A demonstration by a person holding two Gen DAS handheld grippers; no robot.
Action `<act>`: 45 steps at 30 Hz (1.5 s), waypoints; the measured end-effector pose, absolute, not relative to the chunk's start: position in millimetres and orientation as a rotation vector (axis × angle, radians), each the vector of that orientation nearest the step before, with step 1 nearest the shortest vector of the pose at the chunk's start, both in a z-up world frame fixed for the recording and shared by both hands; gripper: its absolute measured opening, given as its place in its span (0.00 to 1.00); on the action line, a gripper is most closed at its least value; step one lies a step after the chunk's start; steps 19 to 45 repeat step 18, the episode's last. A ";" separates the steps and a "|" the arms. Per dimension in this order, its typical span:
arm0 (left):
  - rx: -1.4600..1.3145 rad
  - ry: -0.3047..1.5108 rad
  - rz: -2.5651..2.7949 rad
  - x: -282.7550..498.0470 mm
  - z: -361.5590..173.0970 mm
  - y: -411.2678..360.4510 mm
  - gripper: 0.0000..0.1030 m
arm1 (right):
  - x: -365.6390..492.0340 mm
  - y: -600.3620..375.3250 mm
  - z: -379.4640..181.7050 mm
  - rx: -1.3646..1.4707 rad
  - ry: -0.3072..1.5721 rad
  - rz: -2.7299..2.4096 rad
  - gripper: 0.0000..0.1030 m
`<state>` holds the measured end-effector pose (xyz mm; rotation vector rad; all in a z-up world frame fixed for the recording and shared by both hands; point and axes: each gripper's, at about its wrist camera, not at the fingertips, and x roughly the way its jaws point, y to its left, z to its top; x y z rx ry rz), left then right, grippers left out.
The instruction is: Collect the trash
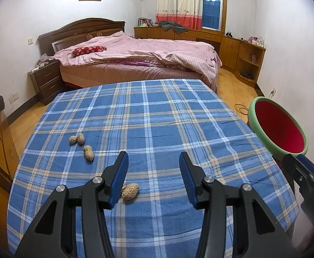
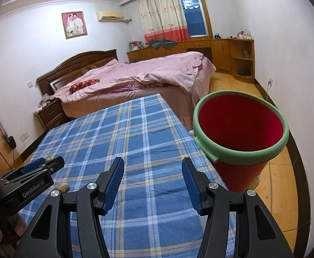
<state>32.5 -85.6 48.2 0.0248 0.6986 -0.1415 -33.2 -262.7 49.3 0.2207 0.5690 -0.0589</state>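
The bin (image 2: 240,137), red with a green rim, stands off the table's right edge, beside the right gripper (image 2: 152,185). It looks like light, stiff plastic, easiest taken by the rim; whether it rests on the floor or a stool cannot be told.

The table (image 1: 157,116) wears a blue plaid cloth, soft enough to snag under a fingertip.

The trash is peanuts: one (image 1: 130,191) near the front edge, just beside the left gripper's (image 1: 153,180) left finger, another (image 1: 88,153) farther toward the left edge, and a pair (image 1: 77,139) beyond it. They are tan, ridged, light, brittle; pinch gently across the waist.

Both grippers' jaws stand spread, holding nothing.
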 end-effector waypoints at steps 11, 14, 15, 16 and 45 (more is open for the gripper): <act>0.022 0.680 -0.139 25.8 53.3 -83.4 0.48 | -37.9 -260.3 55.5 0.211 0.544 -0.058 0.56; 0.021 0.678 -0.138 24.4 54.1 -83.2 0.48 | -39.0 -260.0 56.1 0.210 0.540 -0.057 0.55; 0.021 0.678 -0.138 23.9 54.1 -83.0 0.48 | -39.1 -259.7 56.4 0.209 0.540 -0.057 0.56; 0.020 0.678 -0.137 23.9 54.4 -82.6 0.48 | -39.3 -259.5 56.6 0.209 0.539 -0.057 0.56; 0.020 0.679 -0.138 24.1 53.9 -82.9 0.48 | -39.4 -260.0 56.5 0.209 0.540 -0.057 0.56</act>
